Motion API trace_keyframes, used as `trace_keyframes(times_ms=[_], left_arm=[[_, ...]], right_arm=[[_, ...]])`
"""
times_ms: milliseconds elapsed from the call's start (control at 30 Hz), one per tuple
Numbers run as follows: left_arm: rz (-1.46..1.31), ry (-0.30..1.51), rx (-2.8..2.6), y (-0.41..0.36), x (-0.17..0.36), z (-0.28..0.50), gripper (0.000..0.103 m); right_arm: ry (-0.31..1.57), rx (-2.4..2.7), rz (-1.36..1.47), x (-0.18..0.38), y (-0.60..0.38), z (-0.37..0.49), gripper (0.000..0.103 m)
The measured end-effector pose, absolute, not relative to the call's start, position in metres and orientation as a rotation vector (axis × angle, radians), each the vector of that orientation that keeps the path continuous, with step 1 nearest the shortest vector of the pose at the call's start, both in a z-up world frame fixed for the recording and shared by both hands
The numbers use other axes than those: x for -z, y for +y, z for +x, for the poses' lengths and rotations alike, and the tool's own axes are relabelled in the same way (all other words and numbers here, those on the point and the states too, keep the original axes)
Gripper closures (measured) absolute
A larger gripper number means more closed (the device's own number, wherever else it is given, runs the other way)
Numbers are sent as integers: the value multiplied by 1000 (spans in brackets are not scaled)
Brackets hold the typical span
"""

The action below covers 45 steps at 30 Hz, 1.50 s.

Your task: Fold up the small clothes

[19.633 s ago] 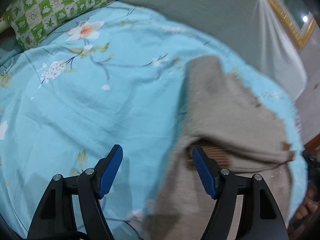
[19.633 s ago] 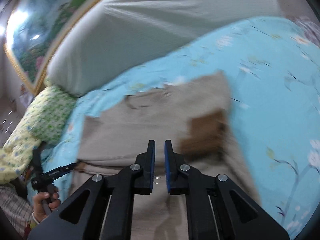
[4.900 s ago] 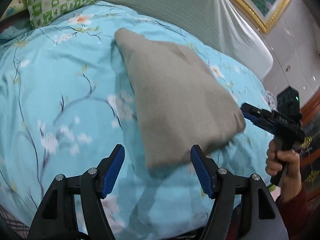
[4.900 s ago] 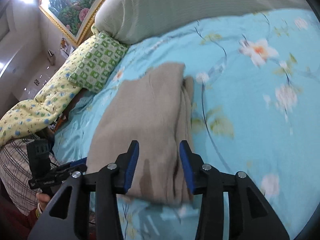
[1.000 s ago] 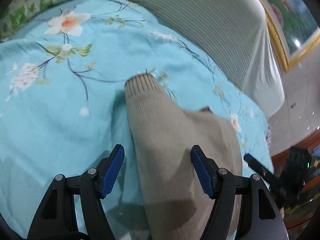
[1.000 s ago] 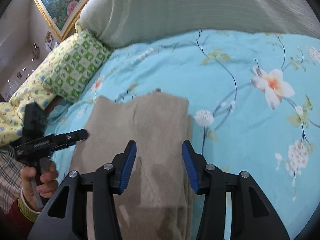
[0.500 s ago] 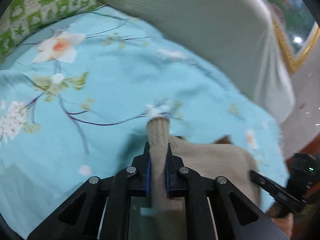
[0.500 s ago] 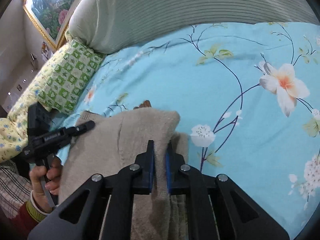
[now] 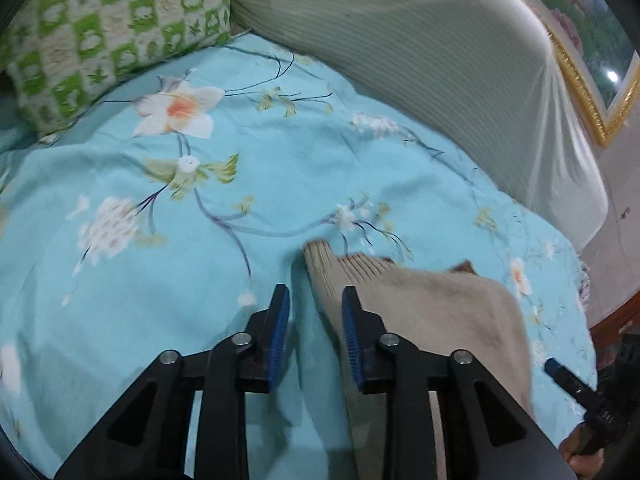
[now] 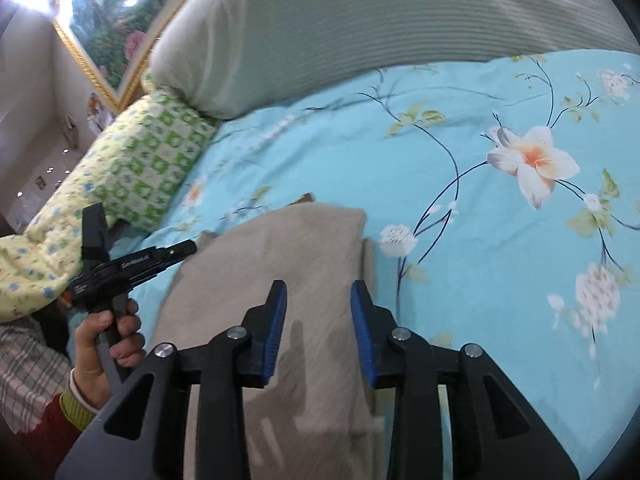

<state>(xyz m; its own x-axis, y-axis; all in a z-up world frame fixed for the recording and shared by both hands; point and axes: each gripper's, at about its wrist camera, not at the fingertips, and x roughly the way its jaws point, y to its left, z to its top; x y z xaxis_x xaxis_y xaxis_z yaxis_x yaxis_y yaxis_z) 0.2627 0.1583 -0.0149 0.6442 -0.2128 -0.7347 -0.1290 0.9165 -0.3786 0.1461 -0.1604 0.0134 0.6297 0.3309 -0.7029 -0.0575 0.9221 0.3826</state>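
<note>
Floral bedspread [image 9: 200,240], one folded sweater [image 10: 280,280], two open tools

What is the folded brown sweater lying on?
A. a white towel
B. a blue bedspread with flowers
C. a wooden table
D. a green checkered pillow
B: the beige sweater lies flat on the light blue flowered bedspread; the green checkered pillow sits apart, beyond it.

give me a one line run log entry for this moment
stage: fold laid down | left tongs: open, at ribbed cuff | right tongs: open, over beige sweater | sweater: folded, flat on floral bedspread
</note>
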Motion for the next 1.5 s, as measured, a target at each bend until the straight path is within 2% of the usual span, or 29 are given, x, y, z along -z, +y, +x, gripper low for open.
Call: trace_keyframes(times_ms=[67,133,400,467,533,633,800,1033,1233,1500], left_arm=[[-433,861,69,154,4,236,63],[-439,847,87,149,-6,210,48],[-436,850,153,117,-18,119,44],[-421,860,151,110,-15,103,44],[-402,866,136,102,-11,82,35],[-354,872,101,92,-4,54,28],[-259,888,62,77,8,18,26],[-160,901,16,63,17,-15,20],[-114,951,-10,59,27,-21,19],[-49,944,-8,43,24,-34,16]], right_arm=[[871,-240,345,-14,-156,132,61],[880,-251,346,-13,-153,117,61],[900,-264,343,-7,-145,68,60],[907,-264,329,-6,-143,60,56],[906,-259,309,-5,-140,50,52],[905,-266,290,-4,-135,37,48],[898,-267,231,-4,-126,13,43],[874,-286,161,-3,-116,-23,27],[862,-264,150,1,-120,-53,17],[887,-290,117,7,-115,-76,15]])
